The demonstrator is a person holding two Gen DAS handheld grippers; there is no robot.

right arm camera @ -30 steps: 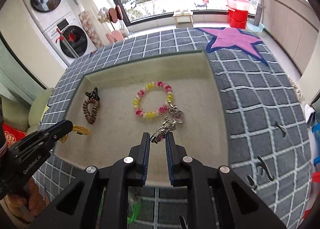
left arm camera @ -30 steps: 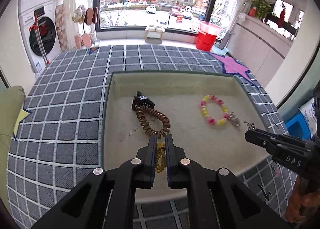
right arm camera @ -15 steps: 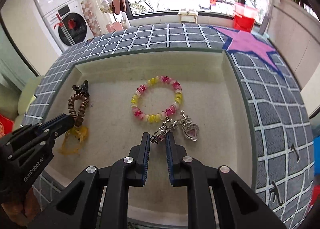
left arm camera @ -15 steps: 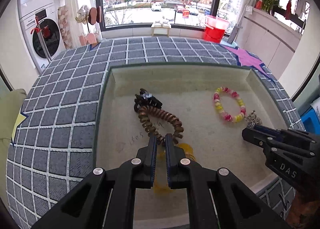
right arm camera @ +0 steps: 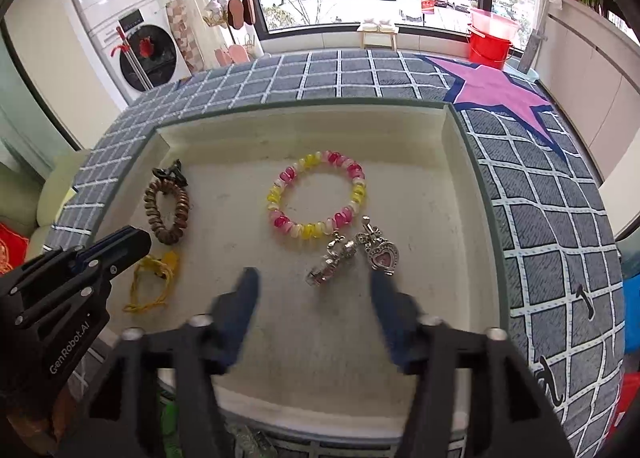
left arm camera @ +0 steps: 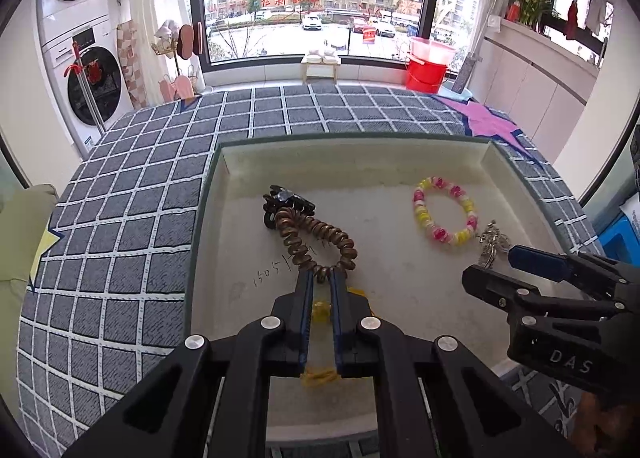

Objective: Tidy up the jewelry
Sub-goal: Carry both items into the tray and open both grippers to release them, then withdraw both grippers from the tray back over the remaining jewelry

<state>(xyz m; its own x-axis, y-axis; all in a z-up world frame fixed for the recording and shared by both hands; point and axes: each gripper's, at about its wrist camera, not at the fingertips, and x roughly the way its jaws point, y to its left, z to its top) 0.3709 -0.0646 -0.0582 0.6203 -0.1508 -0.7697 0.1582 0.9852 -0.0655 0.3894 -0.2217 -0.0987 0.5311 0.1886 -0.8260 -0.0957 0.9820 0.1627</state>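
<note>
1. In my right wrist view the beaded bracelet (right arm camera: 318, 194) lay at the centre of the frame: a ring of pink, yellow and white glossy beads, flat on the pale floor of the tray (right arm camera: 460, 186).
2. Just below and right of it lay the silver charm piece (right arm camera: 352, 252), a chain of links with a heart-shaped pendant holding a pink stone. It touched the bracelet's lower edge.
3. At the left of that frame sat the brown coil hair tie (right arm camera: 168, 208) with a black clip at its top, and below it the yellow cord (right arm camera: 150, 284), loose and tangled.
4. My right tongs (right arm camera: 314, 286) had just been opening and stood wide, blurred, with the charm piece just above the gap and touched by neither pad.
5. My left tongs (left arm camera: 320, 278) were narrowly closed. Yellow cord showed between and under the pads, yet I could not tell whether they gripped it.
6. The tongs hid most of the cord in the left wrist view.
7. Faint handwriting on the tray floor, left of centre in that view, was too small to read.
8. The tray's near rim was cut off behind both rigs.
</note>
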